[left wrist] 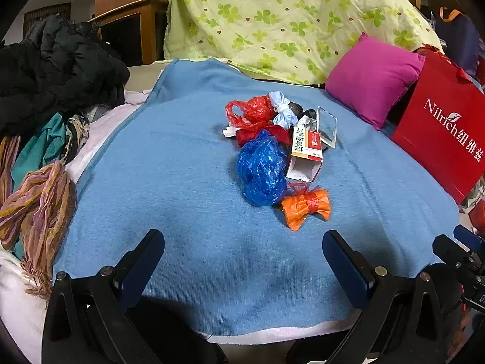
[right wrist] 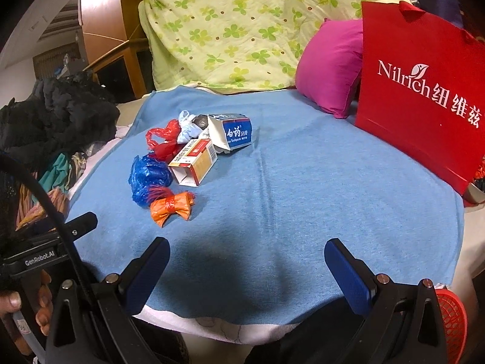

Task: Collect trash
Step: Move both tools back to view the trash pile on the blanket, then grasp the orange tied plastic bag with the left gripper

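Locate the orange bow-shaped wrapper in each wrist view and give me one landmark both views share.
Left wrist view: the orange bow-shaped wrapper lies right of centre on the blue blanket, nearest the camera in the trash pile, beside the crumpled blue plastic bag.
Right wrist view: it lies left of centre, again at the near end of the pile.
Shared landmark: the red Nilrich paper bag, standing at the right beside the magenta pillow.

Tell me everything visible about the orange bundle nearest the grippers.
The orange bundle is crinkled plastic film cinched at its middle by a red band, flaring like a bow. It lies on the blue blanket, at the near end of the trash pile, against the blue bag. Neither gripper touches it.
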`<state>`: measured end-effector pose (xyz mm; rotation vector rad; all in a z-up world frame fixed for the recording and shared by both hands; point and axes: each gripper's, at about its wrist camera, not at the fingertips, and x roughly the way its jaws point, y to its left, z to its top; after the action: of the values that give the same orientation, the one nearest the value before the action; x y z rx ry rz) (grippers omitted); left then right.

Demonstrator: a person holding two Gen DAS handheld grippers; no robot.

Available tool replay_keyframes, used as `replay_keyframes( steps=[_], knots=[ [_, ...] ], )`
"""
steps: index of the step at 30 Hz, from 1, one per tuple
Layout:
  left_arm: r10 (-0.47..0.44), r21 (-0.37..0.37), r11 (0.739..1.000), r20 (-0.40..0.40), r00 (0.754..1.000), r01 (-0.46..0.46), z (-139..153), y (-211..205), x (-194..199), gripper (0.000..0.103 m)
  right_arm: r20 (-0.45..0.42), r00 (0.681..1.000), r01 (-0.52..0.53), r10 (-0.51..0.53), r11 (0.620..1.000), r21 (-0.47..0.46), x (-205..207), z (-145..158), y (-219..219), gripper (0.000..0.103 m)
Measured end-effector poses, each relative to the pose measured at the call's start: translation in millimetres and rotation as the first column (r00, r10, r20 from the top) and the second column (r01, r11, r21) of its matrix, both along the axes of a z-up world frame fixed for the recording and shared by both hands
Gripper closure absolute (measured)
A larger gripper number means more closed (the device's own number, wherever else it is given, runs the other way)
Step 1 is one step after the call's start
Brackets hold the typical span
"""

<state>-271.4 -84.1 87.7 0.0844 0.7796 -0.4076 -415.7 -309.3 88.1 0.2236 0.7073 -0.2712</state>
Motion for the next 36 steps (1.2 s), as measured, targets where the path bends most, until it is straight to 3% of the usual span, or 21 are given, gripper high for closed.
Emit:
replay_keyframes(
  steps=[8, 12, 22, 24, 25, 30, 36],
  knots=[
    [-0.073, -0.005, 0.997, -0.056, 0.996, 0.073, -15, -44, 11, 0.0, 0.042, 0.997, 0.062, -0.062, 0.998, 0.015, -14, 1, -23, 0.0],
    [-0.047, 0.005, 0.999, -0.108, 0.993, 0.048, -33, -76, 24, 0.0, 0.059, 0.993, 0.099, -0.101, 0.994, 0.037, -23, 3, -40, 0.0],
    [0.044, 0.103, 0.994, -0.114, 0.992, -0.033, -62, -119, 58, 0.0, 0.053, 0.989, 0.135, -0.139, 0.987, 0.082, -31, -10, -63, 0.0],
    [0.034, 0.077, 0.997, -0.121, 0.992, -0.025, -63, -115, 60, 0.009, 0.048, 0.989, 0.137, -0.141, 0.987, 0.081, -31, -12, -63, 0.0],
    [0.014, 0.062, 0.998, -0.129, 0.992, -0.006, -62, -112, 61, 0.035, 0.046, 0.989, 0.138, -0.142, 0.987, 0.082, -30, -12, -63, 0.0],
    [-0.055, 0.054, 0.996, -0.142, 0.988, 0.064, -59, -96, 46, 0.033, 0.039, 0.99, 0.13, -0.133, 0.989, 0.075, -25, -13, -56, 0.0],
    [-0.127, -0.022, 0.992, -0.144, 0.981, 0.125, -47, -65, 27, 0.033, 0.02, 0.997, 0.077, -0.078, 0.996, 0.043, -8, -10, -34, 0.0]
  ],
)
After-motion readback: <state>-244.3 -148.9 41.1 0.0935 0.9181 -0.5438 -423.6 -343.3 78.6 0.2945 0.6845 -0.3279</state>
